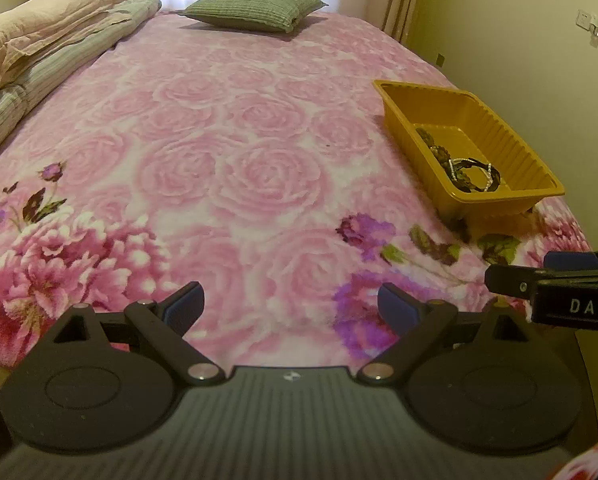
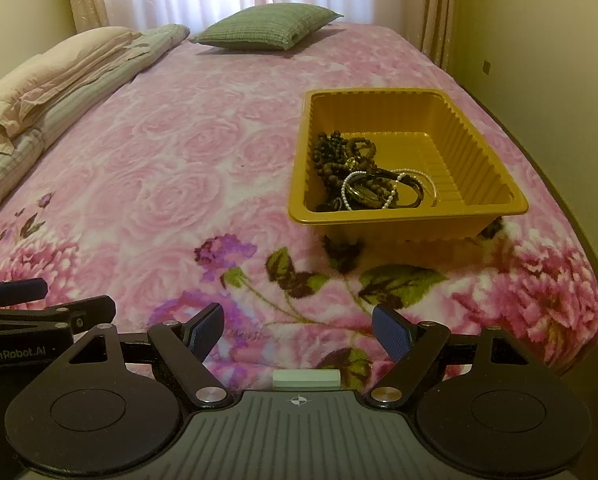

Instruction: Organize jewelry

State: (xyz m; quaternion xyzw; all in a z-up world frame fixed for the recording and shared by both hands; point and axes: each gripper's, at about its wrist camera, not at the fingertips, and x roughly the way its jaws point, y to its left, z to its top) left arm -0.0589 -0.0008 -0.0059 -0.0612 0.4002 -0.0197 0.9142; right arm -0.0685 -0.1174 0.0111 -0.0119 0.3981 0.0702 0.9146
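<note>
A yellow plastic tray (image 2: 479, 140) sits on the pink floral bedspread (image 2: 203, 152) near the bed's right edge; it also shows in the left wrist view (image 1: 495, 120). Inside lie tangled jewelry pieces (image 2: 363, 176): dark bead strands, a white pearl bracelet and dark bangles, also seen in the left wrist view (image 1: 463, 168). My left gripper (image 1: 291, 306) is open and empty, low over the bed's near edge. My right gripper (image 2: 299, 330) is open and empty, in front of the tray. Each gripper shows at the edge of the other's view.
A green cushion (image 2: 267, 26) lies at the far end of the bed. Folded bedding and pillows (image 2: 51, 88) are stacked along the left side. A wall (image 2: 547, 60) runs close along the right. A small white block (image 2: 305, 378) lies at the bed's near edge.
</note>
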